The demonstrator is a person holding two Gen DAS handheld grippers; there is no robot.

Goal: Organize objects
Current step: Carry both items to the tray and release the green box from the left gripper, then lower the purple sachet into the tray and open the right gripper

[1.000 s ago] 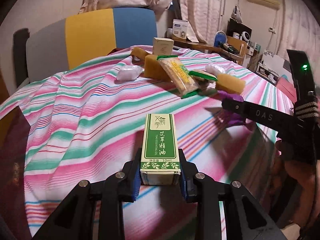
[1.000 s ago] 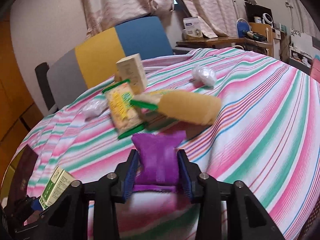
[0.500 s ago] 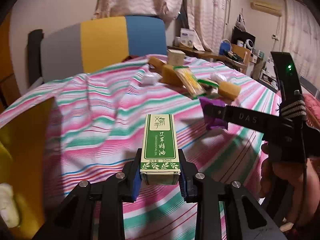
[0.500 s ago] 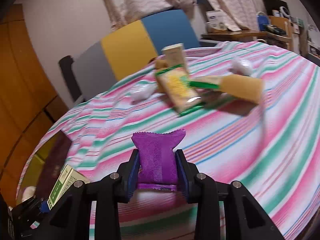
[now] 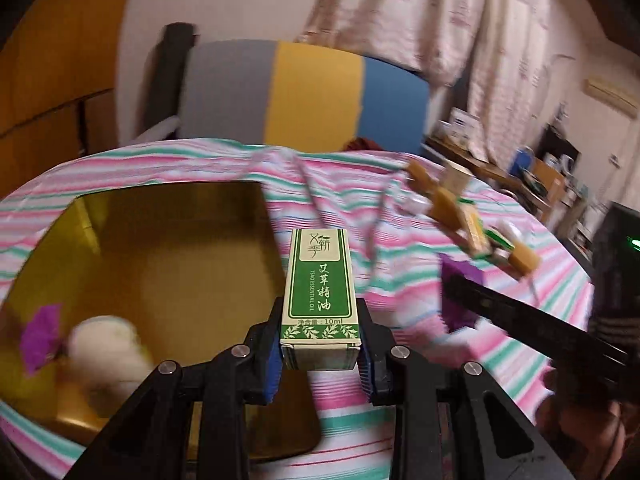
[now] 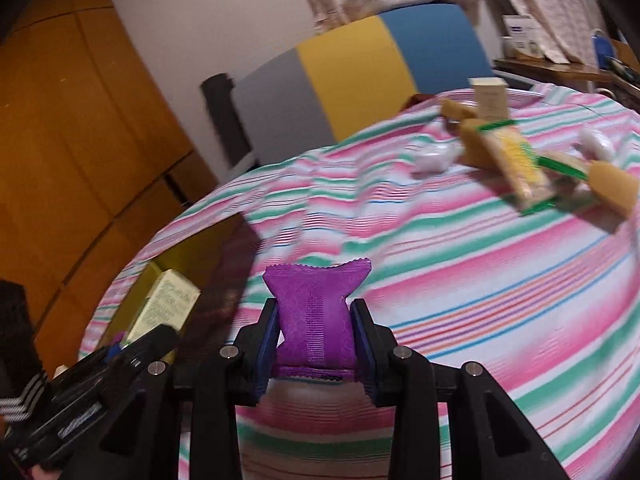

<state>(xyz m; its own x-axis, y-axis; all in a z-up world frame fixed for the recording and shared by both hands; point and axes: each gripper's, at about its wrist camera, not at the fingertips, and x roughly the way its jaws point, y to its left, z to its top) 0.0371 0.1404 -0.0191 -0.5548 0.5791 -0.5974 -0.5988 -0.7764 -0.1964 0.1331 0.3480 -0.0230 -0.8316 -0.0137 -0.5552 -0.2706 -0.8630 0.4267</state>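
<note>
both hands swinging away from snack pile (image 6: pixel 516 160), now upper right of frame. gold rectangular tin (image 5: pixel 168 240) coming into view at lower left of left wrist frame (absent a second ago), meaning drop-off is getting close.

left gripper (image 5: pixel 319 354) staying clamped on green-and-cream essential oil carton (image 5: pixel 318 300), pointing downward at tin's right rim.

right gripper (image 6: pixel 316 354) pinching purple crimped foil sachet (image 6: pixel 314 320), hovering over striped tablecloth (image 6: pixel 480 280), tin at its lower left.

A chair back (image 5: pixel 308 92) in grey, yellow and blue stands at centre top. Pale curtains (image 5: pixel 420 16) hang upper right; wooden cabinets (image 6: pixel 72 128) fill the left.
</note>
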